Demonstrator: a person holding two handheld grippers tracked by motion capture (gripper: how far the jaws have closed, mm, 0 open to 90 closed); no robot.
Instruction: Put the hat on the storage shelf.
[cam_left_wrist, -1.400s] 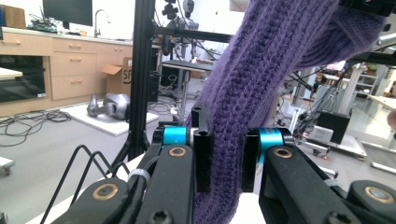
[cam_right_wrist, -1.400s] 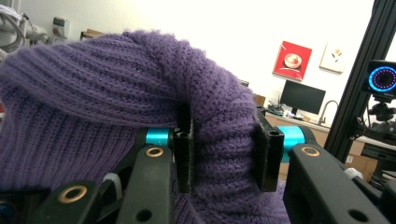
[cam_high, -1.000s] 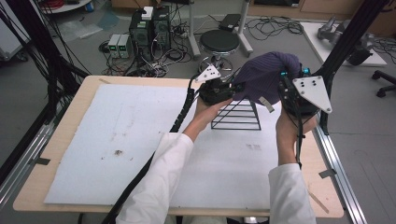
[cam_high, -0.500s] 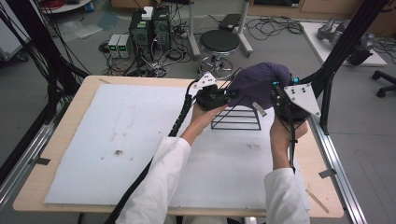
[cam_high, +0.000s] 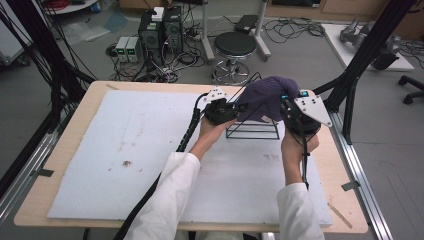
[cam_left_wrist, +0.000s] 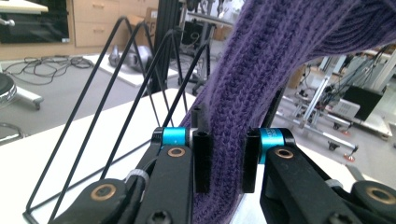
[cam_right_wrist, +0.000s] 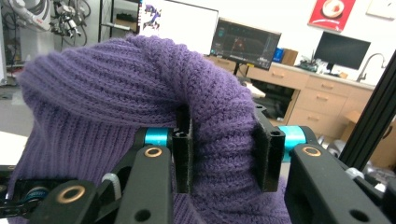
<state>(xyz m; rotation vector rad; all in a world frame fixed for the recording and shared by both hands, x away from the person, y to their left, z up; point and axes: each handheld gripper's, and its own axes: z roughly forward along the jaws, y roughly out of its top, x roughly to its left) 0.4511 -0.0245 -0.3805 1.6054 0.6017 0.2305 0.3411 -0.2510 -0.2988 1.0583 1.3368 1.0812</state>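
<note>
Both grippers pinch 1 purple knitted hat (cam_high: 266, 97), stretched between them above the black wire rack (cam_high: 252, 129) on the table (cam_high: 65, 150): left gripper (cam_left_wrist: 223, 154) and right gripper (cam_right_wrist: 223, 158) each clamp its fabric.

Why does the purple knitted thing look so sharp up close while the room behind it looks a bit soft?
In the left gripper view the purple knit hat sits near the lens, so its stitches read crisply and the lab behind is softer; the right gripper view does likewise, with the monitors mildly blurred; the high view is evenly lit but coarse, so the hat over the wire rack lacks texture.
</note>
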